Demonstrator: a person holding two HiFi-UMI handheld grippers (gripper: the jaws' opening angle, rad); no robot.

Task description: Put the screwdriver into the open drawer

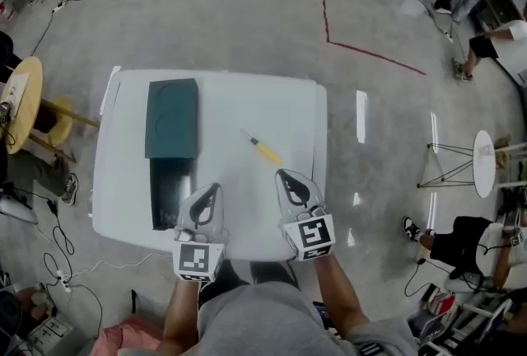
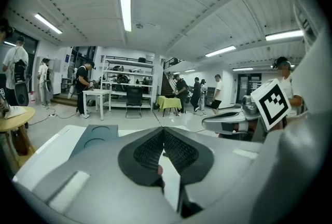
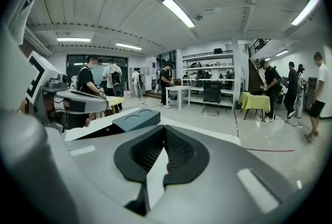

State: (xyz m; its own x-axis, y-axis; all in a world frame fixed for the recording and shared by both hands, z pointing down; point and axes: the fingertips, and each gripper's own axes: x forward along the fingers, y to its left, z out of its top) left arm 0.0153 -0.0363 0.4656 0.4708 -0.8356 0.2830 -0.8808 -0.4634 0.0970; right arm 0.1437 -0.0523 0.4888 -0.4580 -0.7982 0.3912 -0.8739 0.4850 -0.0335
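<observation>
A screwdriver (image 1: 262, 148) with a yellow handle lies on the white table (image 1: 247, 107), right of centre. At the table's left stands a dark green drawer cabinet (image 1: 172, 117); its drawer (image 1: 165, 194) is pulled out toward me and looks dark inside. My left gripper (image 1: 209, 191) hovers over the near edge beside the drawer, jaws shut and empty. My right gripper (image 1: 285, 176) is shut with nothing in it, just short of the screwdriver. In the left gripper view the left gripper (image 2: 163, 134) tips meet; the cabinet (image 2: 94, 138) shows at left. The right gripper (image 3: 164, 132) tips also meet.
A round wooden stool (image 1: 22, 103) stands left of the table, a small white round table (image 1: 484, 162) at right. Cables lie on the floor at lower left. People sit and stand at the room's edges. Red tape (image 1: 362, 51) marks the floor beyond the table.
</observation>
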